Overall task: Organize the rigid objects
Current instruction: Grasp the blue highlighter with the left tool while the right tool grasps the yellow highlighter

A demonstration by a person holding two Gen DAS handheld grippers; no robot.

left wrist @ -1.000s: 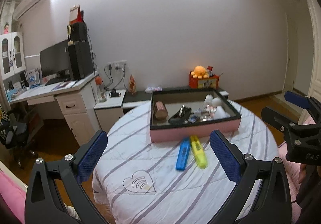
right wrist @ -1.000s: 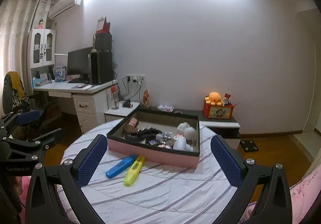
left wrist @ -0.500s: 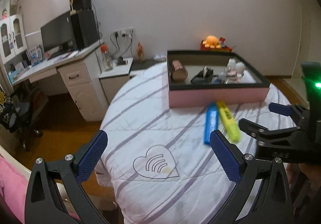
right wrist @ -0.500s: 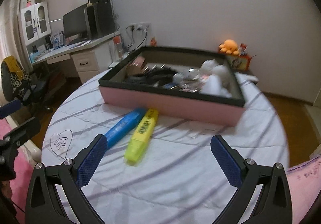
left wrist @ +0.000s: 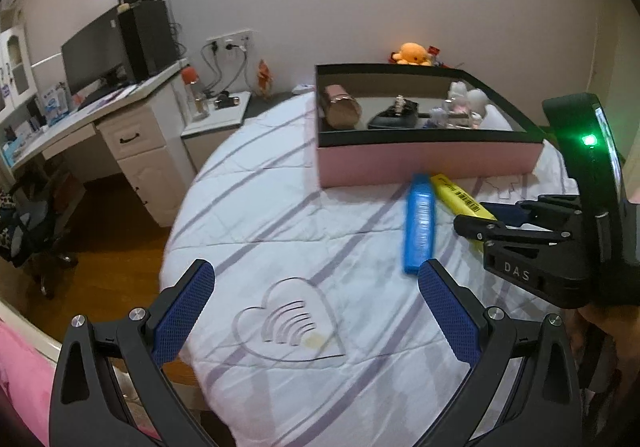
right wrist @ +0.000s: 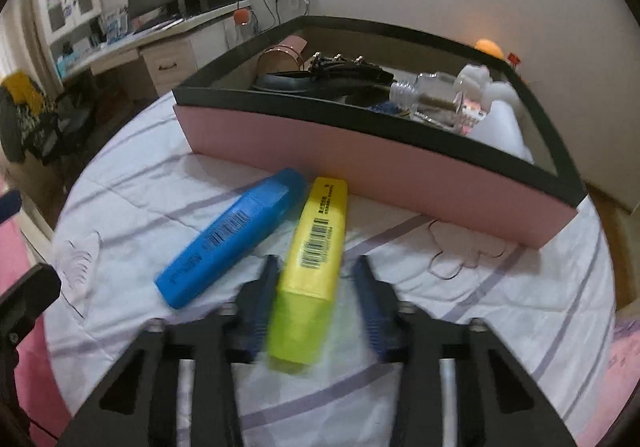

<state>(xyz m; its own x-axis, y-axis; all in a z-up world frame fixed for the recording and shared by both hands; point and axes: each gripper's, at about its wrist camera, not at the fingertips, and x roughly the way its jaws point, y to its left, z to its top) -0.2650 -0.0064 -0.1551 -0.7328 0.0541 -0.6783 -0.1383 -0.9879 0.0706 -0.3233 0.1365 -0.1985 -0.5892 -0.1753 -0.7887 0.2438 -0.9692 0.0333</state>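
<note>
A yellow highlighter (right wrist: 316, 247) and a blue highlighter (right wrist: 228, 243) lie side by side on the striped white cloth, their far ends near the pink box (right wrist: 360, 167). My right gripper (right wrist: 315, 263) is closing on the near half of the yellow highlighter, one blue pad on each long side, blurred by motion. The left wrist view shows that gripper (left wrist: 476, 221) low over the yellow highlighter (left wrist: 460, 199), beside the blue one (left wrist: 418, 223). My left gripper (left wrist: 316, 271) is open and empty above the cloth's heart print, short of the blue highlighter.
The black-rimmed pink box (left wrist: 420, 159) holds a rose-gold tin, a dark strap, a clear bottle and white figures. The round table (left wrist: 240, 207) drops off at the left toward a wooden floor. A desk with a monitor (left wrist: 92, 63) stands beyond.
Both grippers have come down and forward toward the highlighters. My right gripper's jaws, wide apart before, now sit close against the yellow highlighter. The left jaws stay wide.
</note>
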